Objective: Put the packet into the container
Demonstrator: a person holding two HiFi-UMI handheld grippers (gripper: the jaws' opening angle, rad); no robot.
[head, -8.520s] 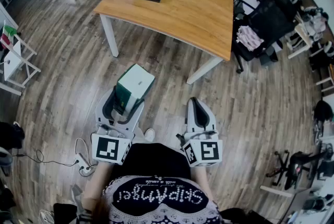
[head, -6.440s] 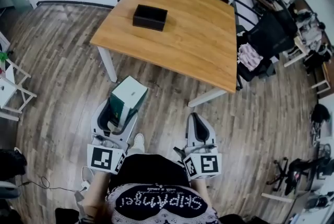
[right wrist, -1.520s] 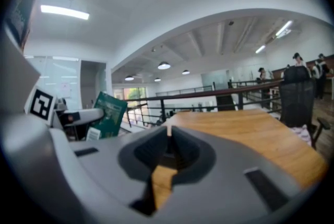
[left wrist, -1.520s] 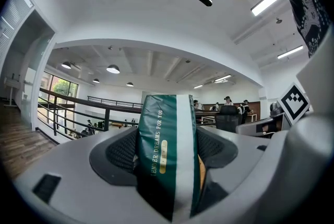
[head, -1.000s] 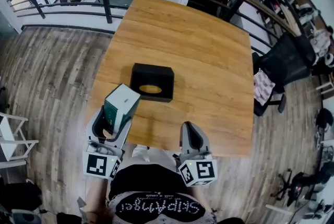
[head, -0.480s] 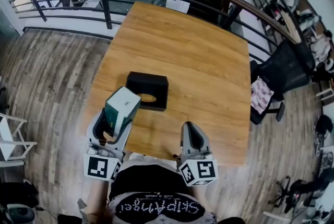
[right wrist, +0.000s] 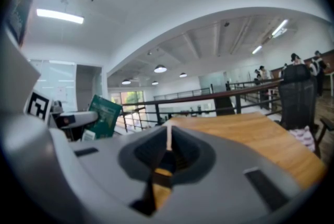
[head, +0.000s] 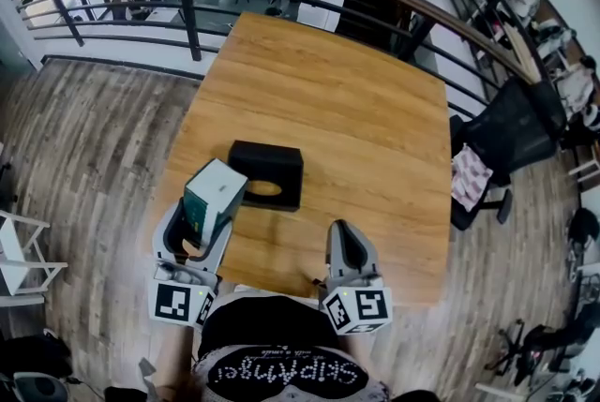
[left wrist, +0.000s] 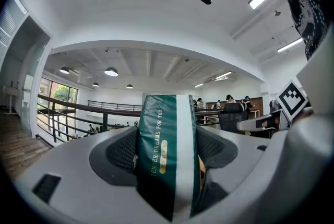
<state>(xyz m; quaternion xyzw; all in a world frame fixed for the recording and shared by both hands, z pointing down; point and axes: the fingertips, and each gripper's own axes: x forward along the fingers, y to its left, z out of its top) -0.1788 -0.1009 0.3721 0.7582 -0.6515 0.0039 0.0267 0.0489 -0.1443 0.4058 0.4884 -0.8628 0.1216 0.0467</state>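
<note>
Packet (left wrist: pixel 166 165) clamped in L tongs (left wrist: pixel 168 139) | R tongs (right wrist: pixel 168 147) together | container (head: pixel 272 161): head view only

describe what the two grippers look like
Both the left gripper and right gripper are light grey moulded shells with black-lined tongs. Each carries a white cube printed with black square markers at the rear. The person wears a black top with white lettering.

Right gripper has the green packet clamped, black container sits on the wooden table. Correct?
Wrong gripper. The left gripper has the green packet clamped, as the left gripper view shows. The right gripper is shut on nothing. The black container does sit on the wooden table.
</note>
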